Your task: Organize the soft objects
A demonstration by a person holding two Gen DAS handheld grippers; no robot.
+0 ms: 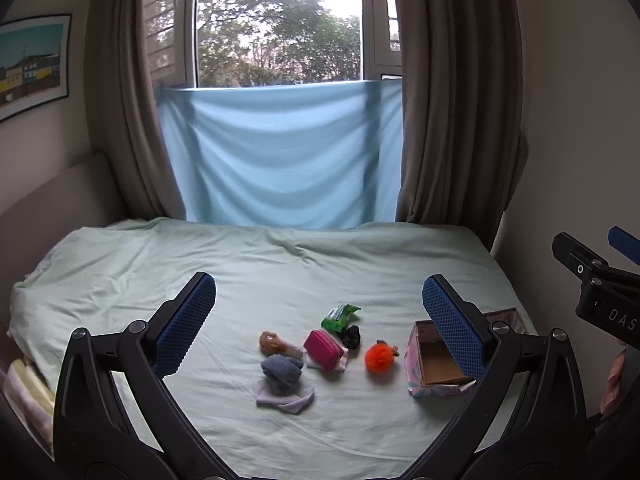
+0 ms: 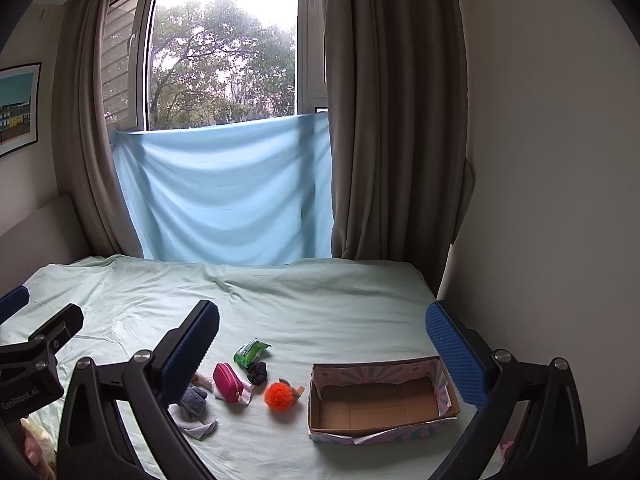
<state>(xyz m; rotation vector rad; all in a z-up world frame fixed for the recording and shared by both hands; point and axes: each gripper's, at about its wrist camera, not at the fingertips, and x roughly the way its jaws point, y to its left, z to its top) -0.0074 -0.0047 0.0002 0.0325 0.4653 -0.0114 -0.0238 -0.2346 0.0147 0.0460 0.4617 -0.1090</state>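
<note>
Soft things lie grouped on the pale green bed sheet (image 1: 120,272): an orange pompom (image 1: 379,357), a pink pouch (image 1: 323,349), a grey-blue sock bundle (image 1: 281,371) on a light cloth, a tan plush (image 1: 270,341), a green packet (image 1: 339,315) and a black scrunchie (image 1: 351,336). An empty patterned cardboard box (image 2: 380,400) stands to their right. My left gripper (image 1: 319,320) is open and empty above the items. My right gripper (image 2: 322,354) is open and empty above the pompom (image 2: 279,397) and the box.
A blue cloth (image 1: 276,156) hangs below the window, brown curtains at both sides. A wall runs along the bed's right edge (image 2: 520,240). A padded headboard (image 1: 52,196) stands at the left. Striped fabric (image 1: 24,392) lies off the bed's left edge.
</note>
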